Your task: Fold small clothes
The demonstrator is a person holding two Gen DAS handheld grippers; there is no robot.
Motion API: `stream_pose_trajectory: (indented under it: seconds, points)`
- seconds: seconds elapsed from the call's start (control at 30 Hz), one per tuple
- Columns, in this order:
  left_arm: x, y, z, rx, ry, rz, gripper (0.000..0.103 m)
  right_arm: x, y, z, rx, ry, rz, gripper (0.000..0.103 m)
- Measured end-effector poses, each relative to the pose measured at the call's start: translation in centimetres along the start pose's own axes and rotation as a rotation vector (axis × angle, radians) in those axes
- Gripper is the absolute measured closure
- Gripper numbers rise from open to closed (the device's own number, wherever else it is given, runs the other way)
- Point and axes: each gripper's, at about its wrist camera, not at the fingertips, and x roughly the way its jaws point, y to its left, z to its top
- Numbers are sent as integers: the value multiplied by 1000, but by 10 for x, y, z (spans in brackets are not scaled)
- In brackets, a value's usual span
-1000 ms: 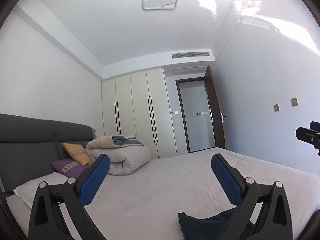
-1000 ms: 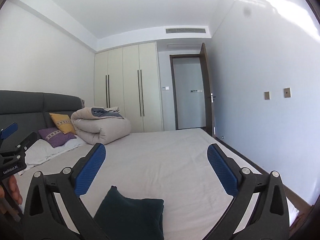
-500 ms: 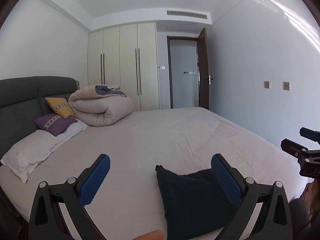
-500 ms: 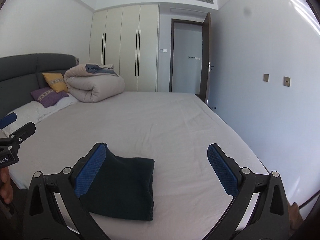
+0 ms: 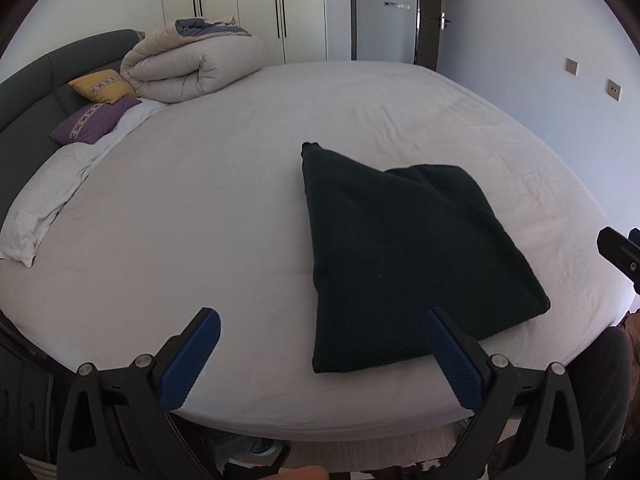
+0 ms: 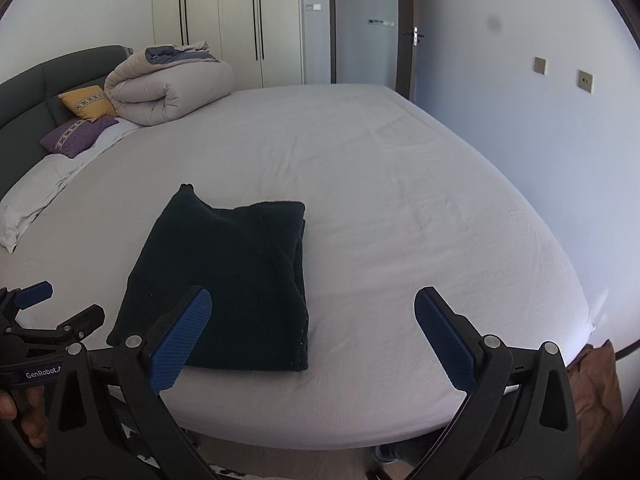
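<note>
A dark folded garment lies flat on the white bed sheet near the bed's front edge; it also shows in the right wrist view. My left gripper is open and empty, held above the front edge, with its right finger over the garment's near edge. My right gripper is open and empty, with its left finger over the garment's near right part. The left gripper also shows at the left edge of the right wrist view.
A rolled beige duvet sits at the far left by the grey headboard. Yellow and purple cushions and a white pillow lie along the left. Wardrobes and a door stand behind.
Both grippers have tilted down from facing the room and ceiling to looking onto the bed, so the garment now fills more of each view. Both stay open.
</note>
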Motion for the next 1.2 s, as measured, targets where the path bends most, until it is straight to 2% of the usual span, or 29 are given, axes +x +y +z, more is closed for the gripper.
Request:
stream_pose_trajectory:
  seconds: [0.1,0.27,0.7,1.2]
  points:
    - [8,-2,-7,-17,41,-15,0,19,-8,-5,24,49,-30,0]
    - [12,2,-3,-28,48,-8,0,36,-11,-7,30,71,-36,0]
    - [12,17,13,-65,13,27,0,6,9,8,-25,44,-23,0]
    - [10,22,15,-83,7,29,0,8,18,11,-22,47,-15,0]
